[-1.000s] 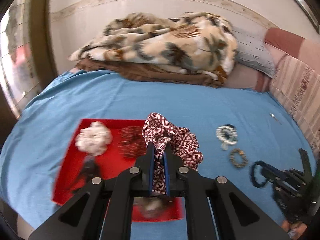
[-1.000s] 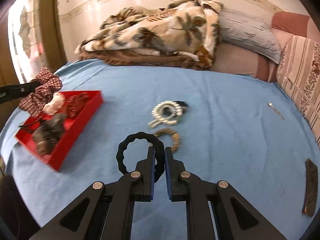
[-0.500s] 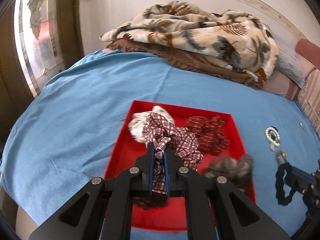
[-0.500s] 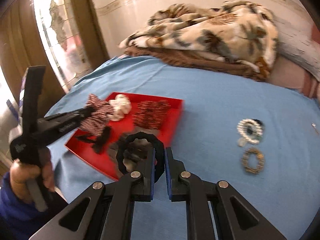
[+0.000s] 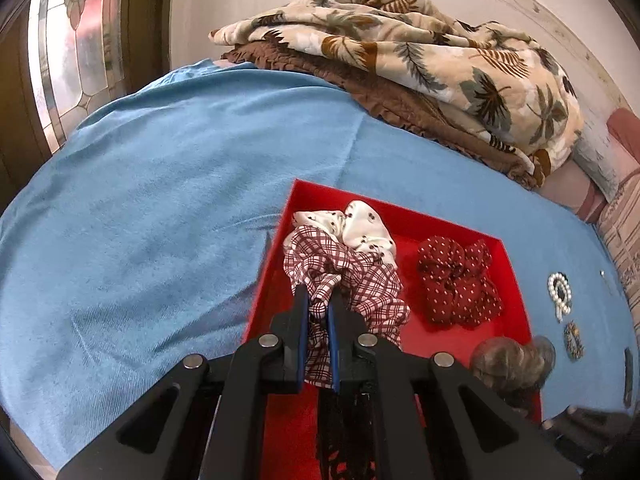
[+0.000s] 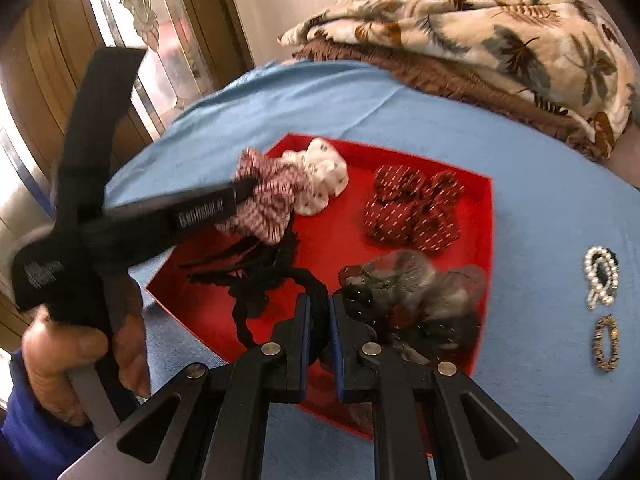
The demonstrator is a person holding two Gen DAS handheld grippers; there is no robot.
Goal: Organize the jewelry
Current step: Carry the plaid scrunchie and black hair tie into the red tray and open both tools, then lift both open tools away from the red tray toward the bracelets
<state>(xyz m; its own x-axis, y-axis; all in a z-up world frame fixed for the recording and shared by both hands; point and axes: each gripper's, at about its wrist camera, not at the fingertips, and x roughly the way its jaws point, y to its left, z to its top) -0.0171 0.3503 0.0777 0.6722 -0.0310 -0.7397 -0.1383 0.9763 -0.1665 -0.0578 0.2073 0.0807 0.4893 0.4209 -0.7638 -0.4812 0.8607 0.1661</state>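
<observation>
We judged both loads needed lowering inside the red tray [image 6: 486, 216] walls before the jaws let go, clear of each other. The left gripper [image 5: 319, 316] was clenched on the plaid scrunchie [image 5: 344, 276], over the tray's left side beside the white scrunchie [image 5: 360, 226]. The right gripper [image 6: 319, 320] pinched the black ring-shaped hair tie [image 6: 316, 292] over the tray's near edge.

One red tray [image 6: 486, 216] sits on the bed [image 6: 520, 168] and holds four fabric scrunchies: plaid [image 6: 272, 204], white [image 6: 324, 176], dotted red [image 6: 412, 208] and grey [image 6: 420, 284]. To its right lie two bracelets, one pearl [image 6: 600, 276] and one bronze-coloured [image 6: 606, 344]. There are two hand-held grippers, left [image 5: 318, 308] and right [image 6: 318, 312].
</observation>
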